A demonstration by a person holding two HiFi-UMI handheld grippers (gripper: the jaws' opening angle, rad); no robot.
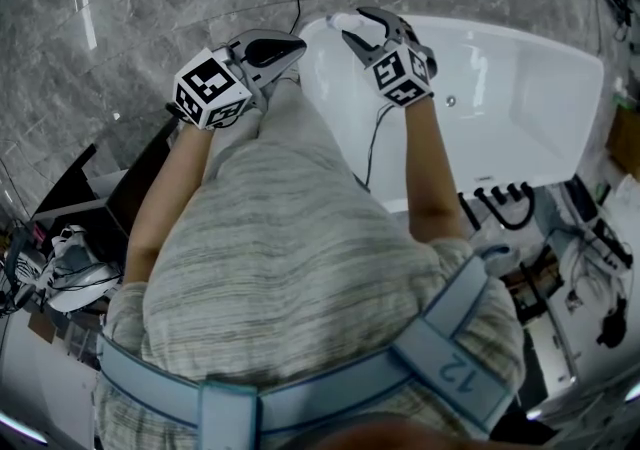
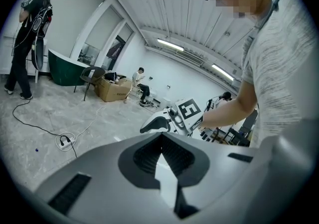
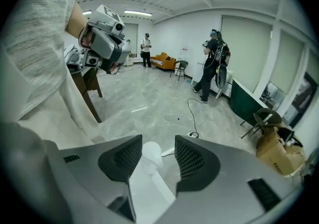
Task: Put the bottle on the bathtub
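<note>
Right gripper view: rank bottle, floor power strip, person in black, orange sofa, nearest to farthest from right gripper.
1. White bottle, between the open jaws.
2. Power strip, floor just beyond.
3. Person in black, mid-room right.
4. Orange sofa, far wall.

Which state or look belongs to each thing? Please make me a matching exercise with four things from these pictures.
Things:
1. left gripper
2. right gripper
3. bottle
4. floor

States or looks:
A. grey, marbled
B. jaws apart
C. white, standing between two jaws
D. jaws together, nothing between them

Pairs: 1-D, 2-B, 3-C, 4-A
</note>
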